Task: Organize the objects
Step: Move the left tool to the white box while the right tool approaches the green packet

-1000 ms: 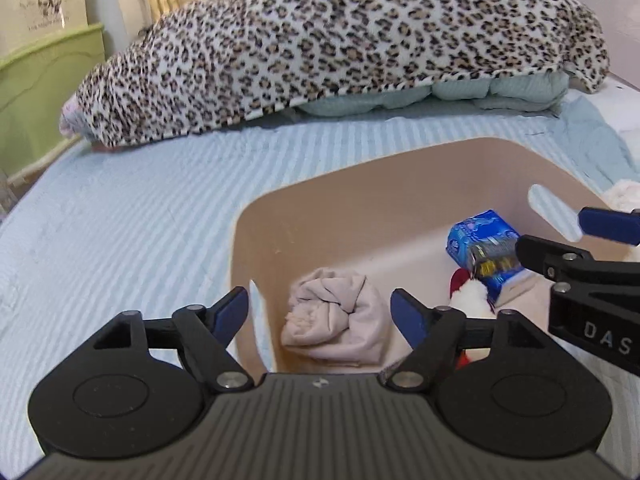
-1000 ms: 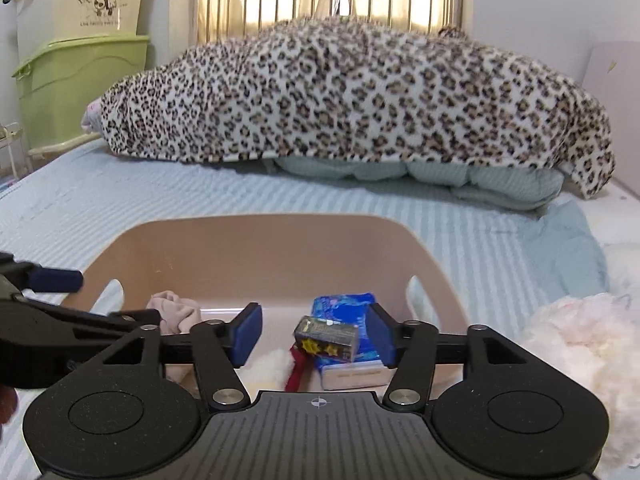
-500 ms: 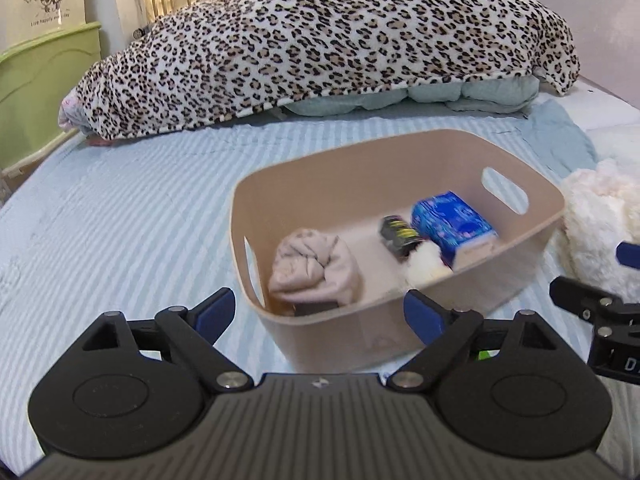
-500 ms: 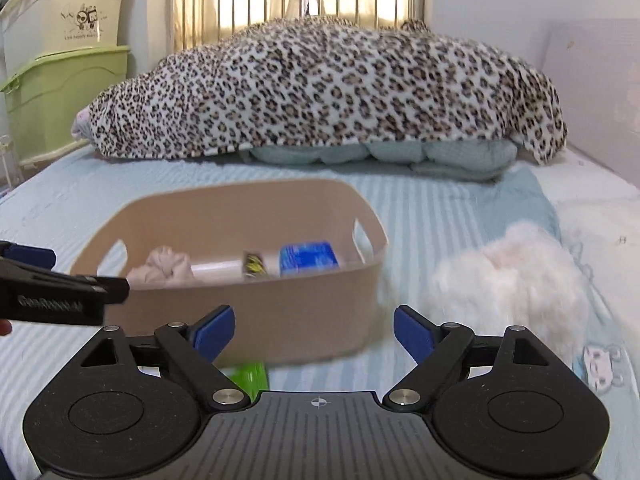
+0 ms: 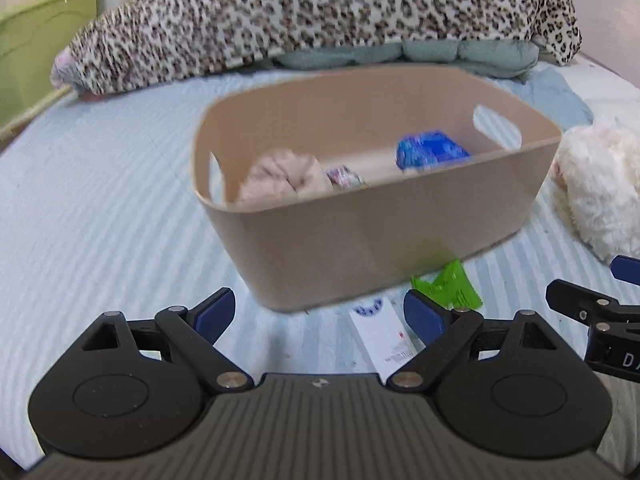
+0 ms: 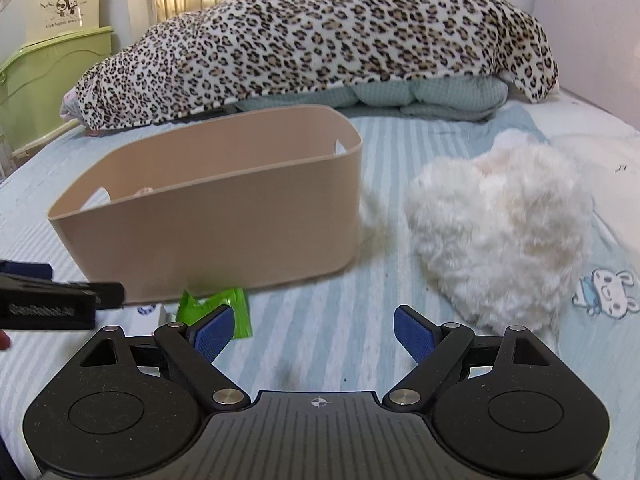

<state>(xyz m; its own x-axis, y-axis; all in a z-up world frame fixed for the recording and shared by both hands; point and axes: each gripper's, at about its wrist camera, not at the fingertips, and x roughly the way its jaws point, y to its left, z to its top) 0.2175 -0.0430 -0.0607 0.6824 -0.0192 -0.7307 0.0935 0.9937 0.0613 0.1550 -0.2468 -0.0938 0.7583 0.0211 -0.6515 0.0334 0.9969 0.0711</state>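
A tan plastic basket (image 5: 380, 236) (image 6: 224, 236) stands on the striped bed. It holds a rolled beige cloth (image 5: 280, 176), a small can (image 5: 344, 176) and a blue packet (image 5: 432, 150). A green packet (image 5: 448, 284) (image 6: 216, 308) and a white box (image 5: 380, 336) lie on the bed in front of the basket. A white fluffy toy (image 6: 500, 232) (image 5: 600, 192) lies right of it. My left gripper (image 5: 320, 316) is open and empty, low before the basket. My right gripper (image 6: 312, 332) is open and empty, near the green packet.
A leopard-print blanket (image 6: 320, 44) over a teal quilt (image 6: 432, 96) fills the far side of the bed. Green and cream storage bins (image 6: 48, 52) stand at the left. A pink wall panel (image 6: 592, 36) is at the right.
Both grippers have pulled back and down from above the basket to low in front of it. The green packet and white box have come into view.
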